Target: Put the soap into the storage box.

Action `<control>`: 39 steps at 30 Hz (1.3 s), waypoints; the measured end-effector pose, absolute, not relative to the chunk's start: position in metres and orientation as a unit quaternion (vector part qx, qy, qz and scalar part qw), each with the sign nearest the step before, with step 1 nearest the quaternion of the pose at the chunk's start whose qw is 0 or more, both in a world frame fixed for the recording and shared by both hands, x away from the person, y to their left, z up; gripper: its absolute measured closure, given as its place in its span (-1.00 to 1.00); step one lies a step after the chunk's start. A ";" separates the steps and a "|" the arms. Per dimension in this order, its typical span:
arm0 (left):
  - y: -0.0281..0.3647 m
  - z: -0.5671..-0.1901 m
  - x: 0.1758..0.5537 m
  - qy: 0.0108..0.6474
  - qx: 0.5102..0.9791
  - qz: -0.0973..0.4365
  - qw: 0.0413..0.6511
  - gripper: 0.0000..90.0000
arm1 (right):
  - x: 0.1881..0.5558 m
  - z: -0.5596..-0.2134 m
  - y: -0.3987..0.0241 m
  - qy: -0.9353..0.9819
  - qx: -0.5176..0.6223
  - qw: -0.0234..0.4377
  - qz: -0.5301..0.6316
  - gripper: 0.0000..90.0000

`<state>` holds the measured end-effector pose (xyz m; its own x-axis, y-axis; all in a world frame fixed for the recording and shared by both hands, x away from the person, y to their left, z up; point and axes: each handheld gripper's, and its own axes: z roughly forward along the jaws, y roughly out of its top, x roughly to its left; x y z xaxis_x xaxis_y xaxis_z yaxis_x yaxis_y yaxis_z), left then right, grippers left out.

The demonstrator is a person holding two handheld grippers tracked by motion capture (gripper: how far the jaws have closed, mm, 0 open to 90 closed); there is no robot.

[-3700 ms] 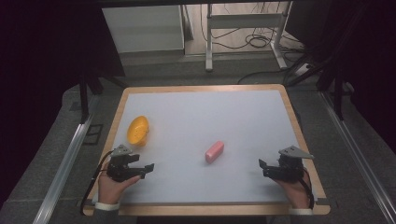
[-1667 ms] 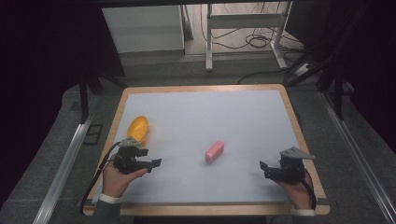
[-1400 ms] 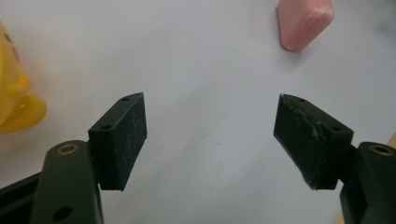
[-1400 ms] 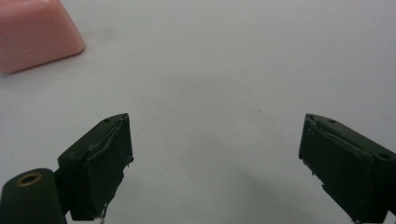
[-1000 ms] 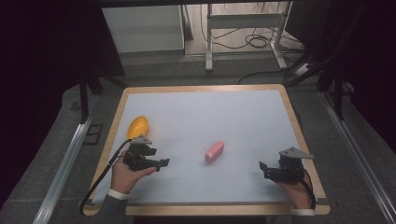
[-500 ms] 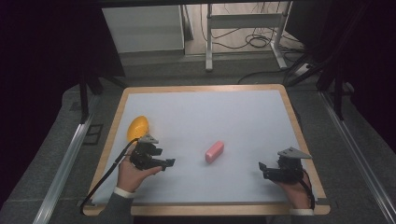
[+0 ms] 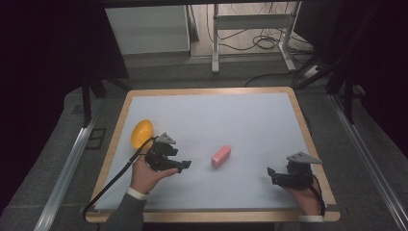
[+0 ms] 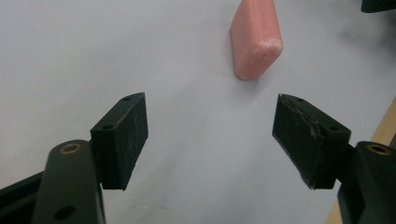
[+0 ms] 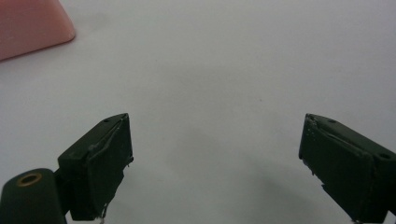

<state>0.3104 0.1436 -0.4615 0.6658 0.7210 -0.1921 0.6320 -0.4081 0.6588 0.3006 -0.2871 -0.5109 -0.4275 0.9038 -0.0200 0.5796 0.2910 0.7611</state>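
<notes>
where the white surface (image 7: 250, 120) meets its wooden rim, wide bare room is left around a pink block (image 7: 221, 156) lying mid-surface, its long axis slanted toward the far right. the left hand-held gripper (image 7: 185, 164) is held released near it; the right hand-held gripper (image 7: 270, 173) is released near the right edge. a yellow bowl (image 7: 141, 133) sits left.

You are working in what looks like a lab or test room, though the dim surroundings make that hard to confirm. The table (image 7: 211, 120) has a white top with a wooden rim, flanked by metal rails (image 7: 65, 168). Beyond its far edge are loose cables (image 7: 262, 43) on the floor, a metal frame (image 7: 250, 21) and a pale cabinet (image 7: 146, 29).
</notes>
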 end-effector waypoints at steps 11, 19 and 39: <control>0.130 -0.458 0.315 0.396 0.843 0.060 0.359 -0.39 | 0.301 -0.512 -0.287 0.771 0.482 0.232 0.347 -0.79; 0.117 -0.455 0.319 0.397 0.844 0.061 0.356 -0.39 | 0.301 -0.513 -0.286 0.772 0.482 0.231 0.344 -0.79; 0.094 -0.463 0.326 0.389 0.852 0.050 0.346 -0.37 | 0.302 -0.514 -0.286 0.772 0.483 0.233 0.341 -0.79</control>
